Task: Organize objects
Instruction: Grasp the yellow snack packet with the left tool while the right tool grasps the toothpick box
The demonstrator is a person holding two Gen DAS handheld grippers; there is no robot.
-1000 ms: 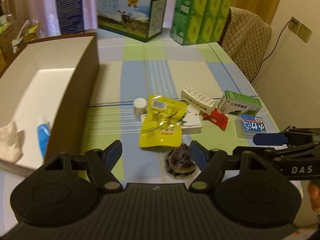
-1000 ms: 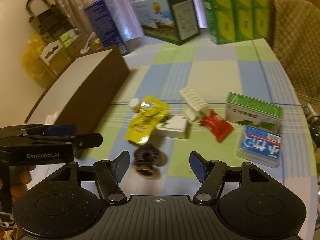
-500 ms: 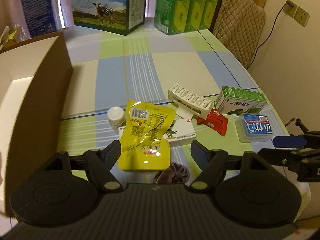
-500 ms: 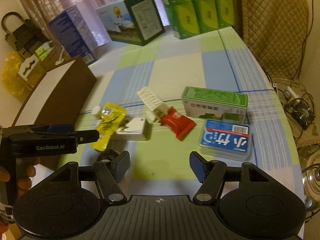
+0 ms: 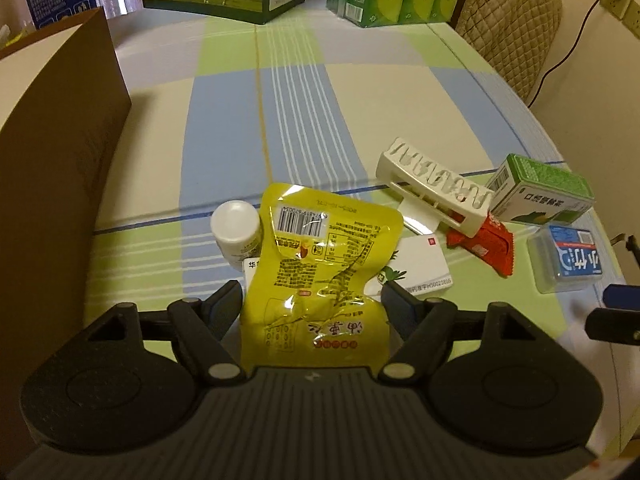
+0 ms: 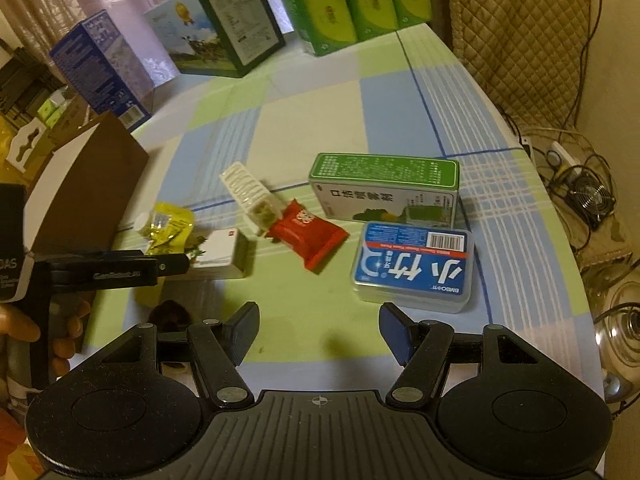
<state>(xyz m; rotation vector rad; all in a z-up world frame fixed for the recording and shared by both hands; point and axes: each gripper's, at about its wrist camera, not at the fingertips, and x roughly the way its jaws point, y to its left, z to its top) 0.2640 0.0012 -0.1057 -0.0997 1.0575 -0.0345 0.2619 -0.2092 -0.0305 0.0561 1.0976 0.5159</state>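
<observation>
The brown cardboard box (image 5: 60,128) stands at the left edge of the surface (image 5: 300,112); its inside is hidden from here. The left gripper (image 5: 312,308) has its fingers spread wide on either side of the crinkly yellow foil pouch (image 5: 320,264), gripping nothing. The pouch lies over a flat white carton (image 5: 420,268), beside a white-capped bottle (image 5: 236,226). The right gripper (image 6: 318,330) hangs open and empty, near the clear plastic floss box (image 6: 414,266).
</observation>
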